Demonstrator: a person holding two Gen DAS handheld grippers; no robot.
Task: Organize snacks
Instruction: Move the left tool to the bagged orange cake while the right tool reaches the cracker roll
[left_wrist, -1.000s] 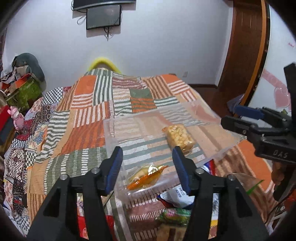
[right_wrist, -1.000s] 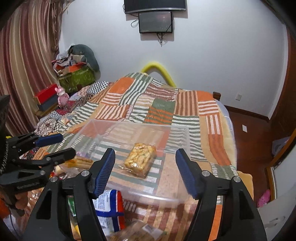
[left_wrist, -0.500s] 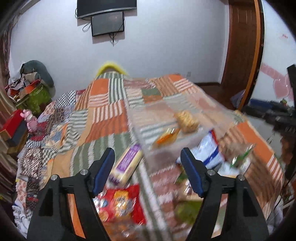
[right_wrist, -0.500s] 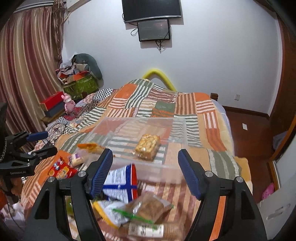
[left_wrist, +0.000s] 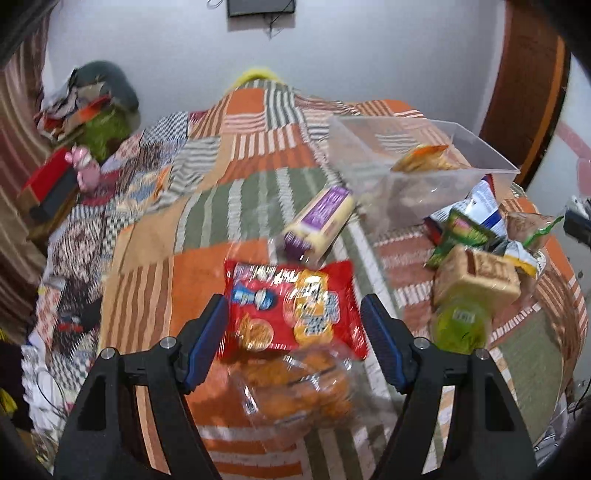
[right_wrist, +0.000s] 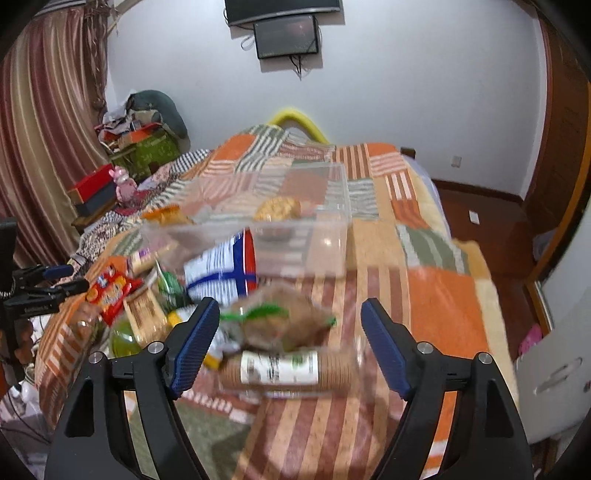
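Left tool (left_wrist: 293, 343) wide over red snack bag (left_wrist: 291, 304), right tool (right_wrist: 290, 341) opening (nothing gripped), clear bin (right_wrist: 295, 243) beyond.

On the bed (left_wrist: 258, 192) ahead of me, the cracker packet (left_wrist: 291, 306) lies between my left gripper (left_wrist: 293, 347) fingers, with a clear bag of biscuits (left_wrist: 295, 387) just at its 6 o'clock and a biscuit roll (left_wrist: 321, 221) at its 12. The plastic bin (left_wrist: 480, 147) sits at 1 o'clock, two snacks inside it, and a heap of packets (left_wrist: 476, 251) lies before it at 3 o'clock. Between my right gripper (right_wrist: 290, 349) fingers lies a wrapped cookie tube (right_wrist: 280, 369), with a bagged snack (right_wrist: 284, 321) just behind it and the bin at 12 o'clock.
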